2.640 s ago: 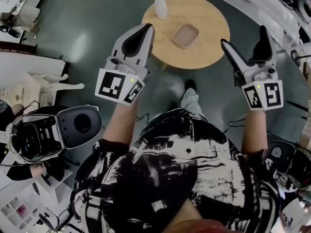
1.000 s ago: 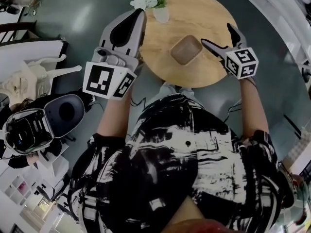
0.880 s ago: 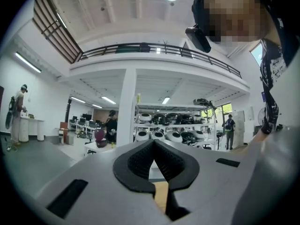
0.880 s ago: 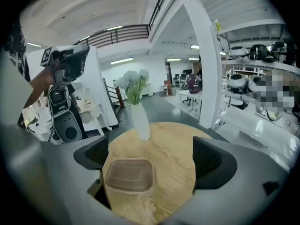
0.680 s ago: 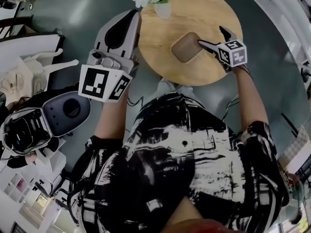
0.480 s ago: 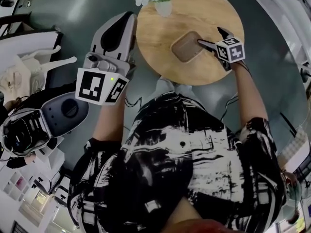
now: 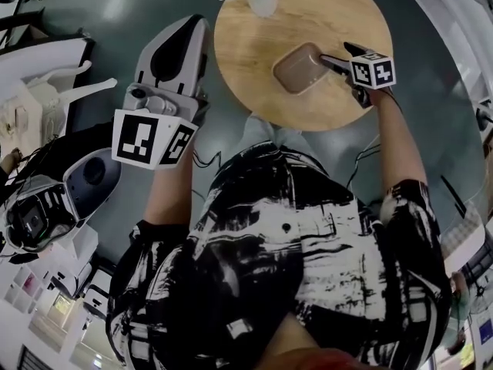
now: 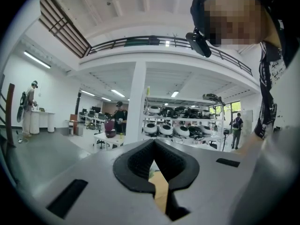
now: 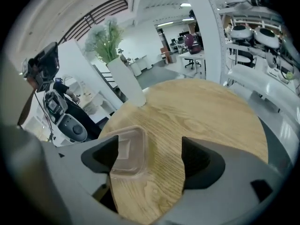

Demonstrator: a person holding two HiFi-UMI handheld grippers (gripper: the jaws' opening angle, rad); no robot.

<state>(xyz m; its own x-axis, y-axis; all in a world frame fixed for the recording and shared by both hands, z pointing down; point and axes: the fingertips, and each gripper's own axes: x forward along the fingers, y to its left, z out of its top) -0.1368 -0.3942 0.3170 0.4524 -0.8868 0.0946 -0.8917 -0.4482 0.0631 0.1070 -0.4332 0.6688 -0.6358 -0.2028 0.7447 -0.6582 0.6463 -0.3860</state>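
Note:
A clear, empty plastic container (image 7: pixel 296 66) (image 9: pixel 126 150) lies on a round wooden table (image 7: pixel 347 14) (image 9: pixel 201 111). My right gripper (image 7: pixel 344 55) (image 9: pixel 147 157) is open low over the table, and its left finger (image 9: pixel 101 154) is against the container's near side. The container sits partly between the jaws. A white vase (image 7: pixel 262 4) (image 9: pixel 126 84) with pale flowers (image 9: pixel 105 39) stands at the table's far edge. My left gripper (image 7: pixel 198 21) (image 8: pixel 153 144) is shut on nothing, held up off the table's left side over the floor.
A grey rounded machine (image 7: pixel 92 177) and white furniture (image 7: pixel 46 75) stand on the floor at the left. In the left gripper view a white pillar (image 8: pixel 136 102), shelves of round white shells (image 8: pixel 173 128) and distant people (image 8: pixel 29 107) fill the hall.
My right gripper has come in and down to the container, which now sits partly between its open jaws. My left gripper has drifted left, away from the table, still shut.

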